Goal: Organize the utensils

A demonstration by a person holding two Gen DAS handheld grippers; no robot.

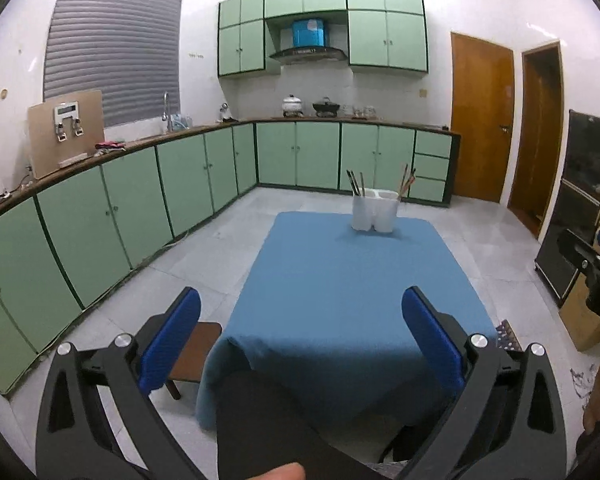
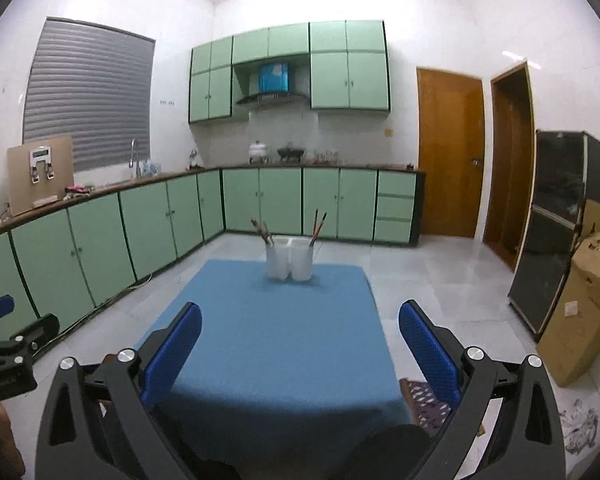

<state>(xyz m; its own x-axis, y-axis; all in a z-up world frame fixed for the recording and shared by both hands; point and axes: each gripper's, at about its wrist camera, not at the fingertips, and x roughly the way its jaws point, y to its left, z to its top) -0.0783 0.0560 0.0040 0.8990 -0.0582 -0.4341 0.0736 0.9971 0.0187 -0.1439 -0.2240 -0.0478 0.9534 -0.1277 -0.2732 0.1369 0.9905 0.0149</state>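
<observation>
Your left gripper (image 1: 300, 336) and right gripper (image 2: 300, 344) both stand spread wide with nothing between the pads. The holder (image 1: 374, 210) with utensils (image 1: 356, 184) stands at the upper middle of the frame, on the far end of the blue table (image 1: 340, 288).

The table (image 1: 340, 300) wears a plain mid-blue cloth with no pattern. At its far end stands a white holder (image 1: 374, 210) holding dark sticks on one side and reddish-brown ones on the other (too small to tell more). Beyond the table, the cabinets (image 1: 300, 152) are pale mint green edged in dark green, under a brown counter. Left of the table, the window blind (image 1: 114, 52) is grey with fine horizontal ribs. Right of the table are two orange-brown wooden doors (image 1: 480, 120) and a glossy black fridge (image 2: 560, 220), beside a tan cardboard box (image 2: 584, 308). The floor is light grey tile. Both grippers have black frames and textured royal-blue pads (image 2: 172, 344).
</observation>
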